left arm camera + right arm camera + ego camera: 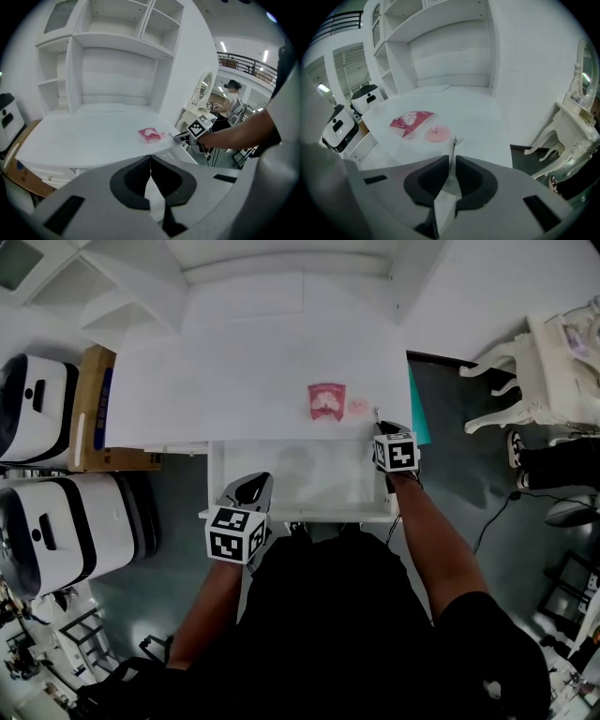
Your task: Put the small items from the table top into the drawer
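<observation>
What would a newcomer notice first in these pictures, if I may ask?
The pink packet and a pink disc beside it stand out on the white table top, near its front right. Just below, the drawer gapes open, with the right claw shut on a thin pale item at the table's edge.

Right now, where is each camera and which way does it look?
Head view: on the person's head, looking steeply down at the desk and open drawer; both forearms, left gripper, right gripper show.
Left gripper view: on the left gripper, facing across the desk toward shelves; shows its shut jaws, the right forearm.
Right gripper view: on the right gripper, facing the red packet, pink disc; jaws pinching a thin slip.
All three share the red packet.
</observation>
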Available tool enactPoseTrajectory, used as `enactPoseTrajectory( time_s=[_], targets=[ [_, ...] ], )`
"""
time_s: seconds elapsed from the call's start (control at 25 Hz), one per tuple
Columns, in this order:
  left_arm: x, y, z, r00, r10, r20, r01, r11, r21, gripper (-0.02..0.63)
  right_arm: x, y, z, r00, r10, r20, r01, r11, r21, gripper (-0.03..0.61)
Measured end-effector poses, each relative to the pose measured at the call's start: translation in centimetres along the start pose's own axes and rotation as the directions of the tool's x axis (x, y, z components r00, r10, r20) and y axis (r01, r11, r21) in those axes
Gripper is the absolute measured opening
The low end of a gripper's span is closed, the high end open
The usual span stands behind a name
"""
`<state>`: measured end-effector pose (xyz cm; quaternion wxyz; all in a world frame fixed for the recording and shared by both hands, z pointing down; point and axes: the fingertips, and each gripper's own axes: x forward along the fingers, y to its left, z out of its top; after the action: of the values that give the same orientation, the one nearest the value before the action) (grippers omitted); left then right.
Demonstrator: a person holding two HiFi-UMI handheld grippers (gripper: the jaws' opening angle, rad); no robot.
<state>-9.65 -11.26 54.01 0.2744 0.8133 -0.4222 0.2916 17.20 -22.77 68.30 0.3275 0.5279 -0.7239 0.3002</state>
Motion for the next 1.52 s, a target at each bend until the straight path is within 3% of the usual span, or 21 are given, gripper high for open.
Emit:
enactPoseTrajectory(
  time_s=[0.4, 0.88, 1.16, 1.28, 1.4, 1.52],
  targets=[
    [-0.7, 1.1, -1.5, 0.999, 0.039, 0.007, -0.039, 0.998, -0.056, 0.011, -0.1, -0.3, 0.1, 1.0, -0.019, -0.005, 0.019, 1.0, -0.011, 0.035],
    [-0.9, 1.1, -1.3, 1.0, 0.019, 0.013, -0.019, 1.0, -0.006, 0.011, -1.1, -0.5, 0.6, 1.0, -0.014, 0.015, 0.014, 1.0, 0.014, 0.031],
    [1.2, 1.4, -2.6, 0.999, -0.003, -0.038, 0.003, 1.0, 0.005, 0.011, -4.3, 2.8, -0.1, 0.993, 0.093, 0.073, -0.09, 0.995, -0.05, 0.029],
    [1.5, 1.6, -3.6, 0.998, -0.003, -0.066, 0.003, 1.0, -0.001, 0.011, -5.6, 6.6, -1.2, 0.978, 0.196, 0.067, -0.183, 0.97, -0.16, 0.029],
    [1.3, 1.8, -4.2, 0.997, -0.003, -0.077, 0.002, 1.0, -0.012, 0.011, -6.1, 10.9, -2.6, 0.955, 0.297, 0.019, -0.278, 0.915, -0.294, 0.031],
    [1.3, 1.9, -4.7, 0.997, 0.001, -0.083, -0.003, 1.0, -0.022, 0.011, -4.9, 13.8, -4.4, 0.94, 0.336, -0.058, -0.331, 0.858, -0.394, 0.031]
  ],
)
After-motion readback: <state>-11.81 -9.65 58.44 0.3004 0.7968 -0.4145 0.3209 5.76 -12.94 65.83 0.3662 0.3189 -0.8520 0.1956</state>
